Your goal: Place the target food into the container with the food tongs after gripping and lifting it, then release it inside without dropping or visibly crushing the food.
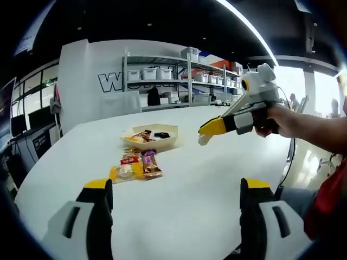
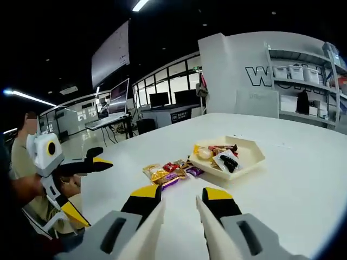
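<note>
White table [image 1: 206, 184], shelving [image 1: 184, 81] behind the tray [image 1: 150, 142].
My left gripper [image 1: 176, 203] gapes wide; my right gripper [image 2: 180, 208] is parted, empty; snack packets [image 1: 135, 165] lie before the tray.

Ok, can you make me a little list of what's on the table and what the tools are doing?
table: white table
container: pale tray with a few wrapped snacks inside
loose food: snack packets lying beside the tray, on the table
left tool: open, holding nothing
right tool: open, holding nothing, above the table and aimed toward the packets
background: shelves with bins
</note>
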### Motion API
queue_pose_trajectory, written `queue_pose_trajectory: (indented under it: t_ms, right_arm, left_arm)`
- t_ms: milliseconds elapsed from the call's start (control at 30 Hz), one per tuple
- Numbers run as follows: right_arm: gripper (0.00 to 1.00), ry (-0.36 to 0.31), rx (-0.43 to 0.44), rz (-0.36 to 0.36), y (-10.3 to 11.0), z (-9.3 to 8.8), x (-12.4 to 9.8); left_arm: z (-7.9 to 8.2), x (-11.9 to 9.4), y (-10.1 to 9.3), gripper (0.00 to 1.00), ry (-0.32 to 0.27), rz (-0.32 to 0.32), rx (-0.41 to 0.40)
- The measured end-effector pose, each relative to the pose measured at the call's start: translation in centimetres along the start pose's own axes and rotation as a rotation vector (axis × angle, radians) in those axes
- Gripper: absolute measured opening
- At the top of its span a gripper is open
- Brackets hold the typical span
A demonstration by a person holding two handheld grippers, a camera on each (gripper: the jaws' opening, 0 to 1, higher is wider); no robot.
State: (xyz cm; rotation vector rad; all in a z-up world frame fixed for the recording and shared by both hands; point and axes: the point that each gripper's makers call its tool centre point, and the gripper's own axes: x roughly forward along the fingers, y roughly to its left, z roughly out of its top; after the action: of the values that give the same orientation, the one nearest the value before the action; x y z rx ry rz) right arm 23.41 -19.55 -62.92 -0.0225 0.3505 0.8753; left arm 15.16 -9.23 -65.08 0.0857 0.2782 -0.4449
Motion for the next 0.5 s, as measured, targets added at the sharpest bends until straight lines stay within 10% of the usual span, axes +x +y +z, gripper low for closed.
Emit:
queue_pose_trajectory:
  t_ms: [500]
  right_arm:
    - [0.25, -0.019, 0.015, 0.032, 2.3, 0.0, 2.6]
  left_arm:
    - [-1.0, -2.1, 0.9, 0.99, 0.040, 0.012, 0.009]
